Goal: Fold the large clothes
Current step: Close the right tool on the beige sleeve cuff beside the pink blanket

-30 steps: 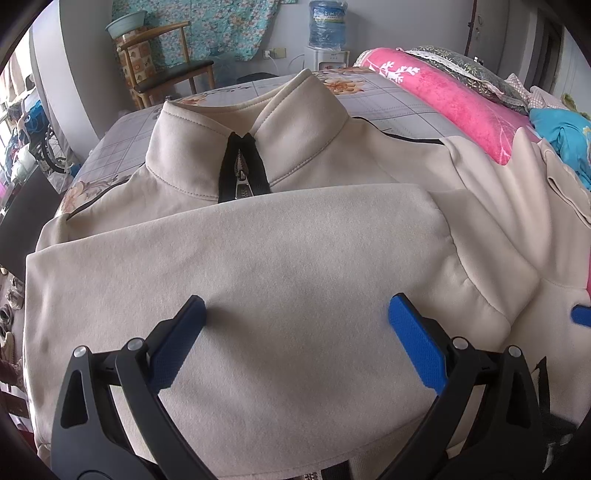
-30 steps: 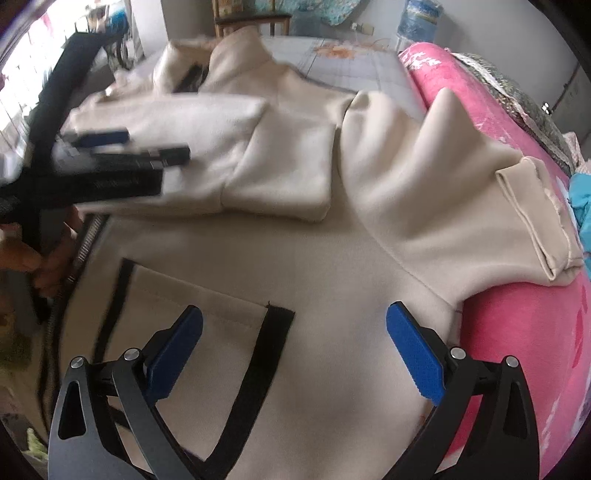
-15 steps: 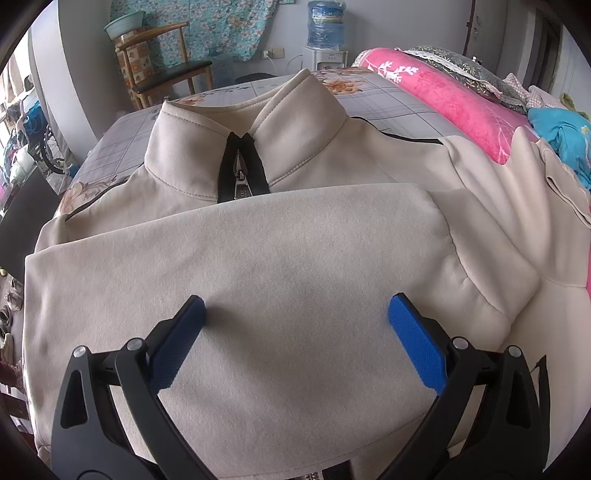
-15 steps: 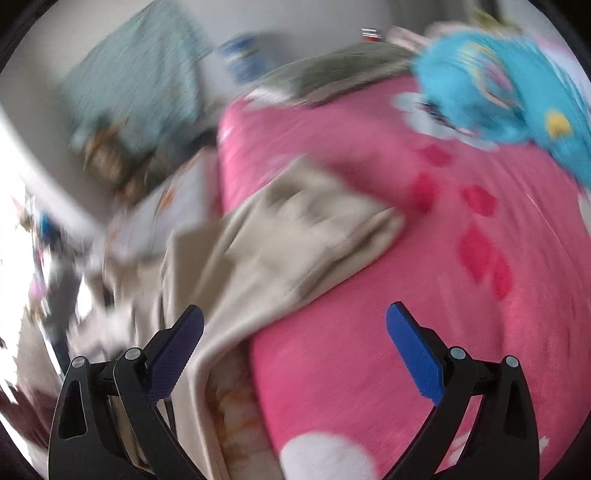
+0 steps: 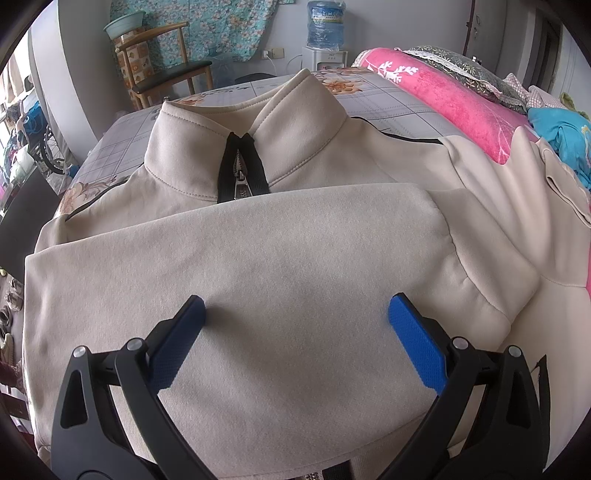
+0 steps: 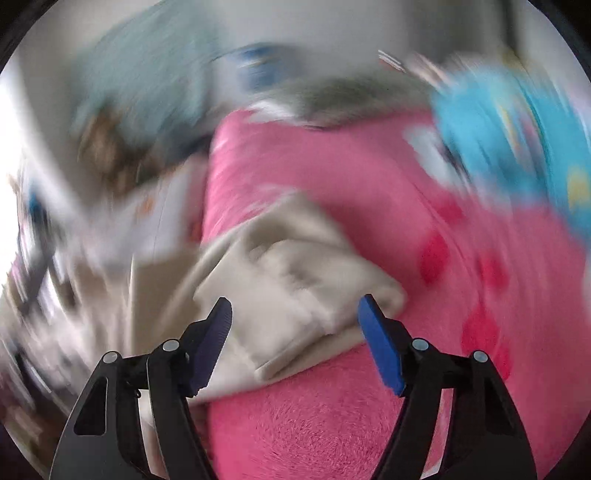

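Observation:
A large beige zip-up jacket [image 5: 295, 162] with a black zipper lies front-up on the bed. One sleeve [image 5: 280, 258] is folded across its chest. My left gripper [image 5: 295, 314] is open and empty, hovering just over that folded sleeve. The other sleeve [image 5: 554, 184] drapes onto a pink blanket at the right. In the blurred right wrist view, my right gripper [image 6: 295, 314] is open, its fingers on either side of that sleeve's cuff [image 6: 295, 280] on the pink blanket [image 6: 369, 406].
A rolled pink blanket [image 5: 443, 96] and a blue garment [image 5: 561, 129] lie along the bed's right side. A wooden chair [image 5: 166, 66] and a water dispenser [image 5: 325, 33] stand behind the bed. The bed's left edge [image 5: 74, 177] drops off.
My right gripper swung from over the jacket's pocket to the right sleeve cuff on the pink blanket, and its jaws have narrowed somewhat. The left gripper has stayed still.

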A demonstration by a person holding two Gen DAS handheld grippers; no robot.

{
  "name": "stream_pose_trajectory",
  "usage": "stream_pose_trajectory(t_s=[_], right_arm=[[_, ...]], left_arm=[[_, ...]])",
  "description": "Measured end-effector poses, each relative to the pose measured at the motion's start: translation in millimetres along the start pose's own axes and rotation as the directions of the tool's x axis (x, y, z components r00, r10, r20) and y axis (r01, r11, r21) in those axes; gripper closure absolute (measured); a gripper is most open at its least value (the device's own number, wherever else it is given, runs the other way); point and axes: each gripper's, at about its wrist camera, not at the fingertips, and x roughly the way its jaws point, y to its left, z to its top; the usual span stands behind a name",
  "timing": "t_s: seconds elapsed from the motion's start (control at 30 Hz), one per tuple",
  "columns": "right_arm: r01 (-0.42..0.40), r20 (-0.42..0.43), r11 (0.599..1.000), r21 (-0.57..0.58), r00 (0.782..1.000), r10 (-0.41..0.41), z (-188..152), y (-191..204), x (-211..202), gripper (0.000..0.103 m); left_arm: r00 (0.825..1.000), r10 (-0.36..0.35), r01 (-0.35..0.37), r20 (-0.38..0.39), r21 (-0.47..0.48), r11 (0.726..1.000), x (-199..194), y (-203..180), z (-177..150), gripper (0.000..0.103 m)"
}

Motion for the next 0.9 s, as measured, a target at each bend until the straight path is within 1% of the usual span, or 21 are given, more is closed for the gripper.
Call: stream_pose_trajectory(t_s=[0.03,0.1,0.23,0.3,0.37,0.43,0.47,0.5,0.57,0.6,0.63,0.7,0.73,0.8,0.83,0.9], right_arm=[[0.013,-0.011,0.995,-0.096,1.000,-0.014,-0.1,19.0,6.3,0.033],[0.041,-0.035,0.981,-0.188,0.998,-0.048,1.0,39.1,20.6,0.033],[0.065,-0.112,0.965,-0.254,0.989,-0.096,6.6,49.7,61.4,0.034],[0.083,-0.131,0.959,-0.270,0.984,-0.122,2.2,51.7,66.9,0.038],[0.078,-0.125,0.972,-0.220,0.986,-0.108,3.8,40.6,62.4,0.048],[0.064,-0.127,0.988,-0.138,0.988,-0.082,6.7,26.0,54.0,0.081],[0.070,-0.131,0.991,-0.113,0.988,-0.084,5.5,18.9,50.8,0.089],[0.082,-0.133,0.993,-0.081,0.987,-0.092,5.3,10.2,47.2,0.095],[0.073,-0.125,0.997,-0.007,0.990,-0.073,4.2,-5.6,37.6,0.095],[0.059,-0.109,0.997,0.041,0.993,-0.054,4.5,-14.4,28.3,0.095],[0.026,-0.082,0.994,0.105,0.997,-0.017,5.6,-24.2,14.7,0.096],[-0.060,-0.007,0.976,0.208,0.998,0.063,9.1,-40.0,-12.3,0.096],[-0.131,0.058,0.955,0.267,0.991,0.120,12.5,-49.0,-34.9,0.096],[-0.226,0.145,0.916,0.333,0.972,0.187,18.9,-59.4,-66.5,0.096],[-0.297,0.204,0.882,0.366,0.950,0.235,23.6,-64.1,-88.8,0.096],[-0.373,0.271,0.840,0.394,0.920,0.282,33.4,-68.3,-114.3,0.096]], left_arm=[[1.000,0.000,0.000,0.000,0.000,1.000,-0.1,0.3,0.0,0.006],[1.000,0.000,0.000,0.000,0.000,1.000,0.0,0.2,-0.2,0.006],[1.000,0.000,0.000,0.000,0.001,1.000,-0.1,0.4,-0.3,0.006],[1.000,-0.001,0.001,0.001,0.001,1.000,-0.1,0.5,-0.4,0.006],[1.000,-0.001,0.001,0.001,0.001,1.000,-0.1,0.7,-0.4,0.006],[1.000,-0.001,0.001,0.001,0.001,1.000,-0.1,0.7,-0.4,0.006],[1.000,-0.001,0.001,0.001,0.001,1.000,0.0,0.4,-0.5,0.006],[1.000,-0.001,0.001,0.001,0.001,1.000,0.1,0.4,-0.5,0.006],[1.000,-0.001,0.001,0.002,0.001,1.000,0.1,0.5,-0.6,0.006],[1.000,-0.002,0.002,0.002,0.002,1.000,0.2,0.5,-0.6,0.006],[1.000,-0.002,0.002,0.002,0.002,1.000,0.2,0.7,-0.6,0.006],[1.000,-0.002,0.002,0.002,0.001,1.000,0.3,0.4,-0.6,0.006],[1.000,-0.002,0.002,0.002,0.002,1.000,0.4,0.5,-0.6,0.006],[1.000,-0.001,0.001,0.002,0.001,1.000,0.5,0.5,-0.6,0.006],[1.000,-0.004,0.004,0.002,0.001,1.000,0.6,0.9,-0.5,0.006],[1.000,-0.013,0.013,0.003,0.003,1.000,0.5,1.5,0.6,0.007]])
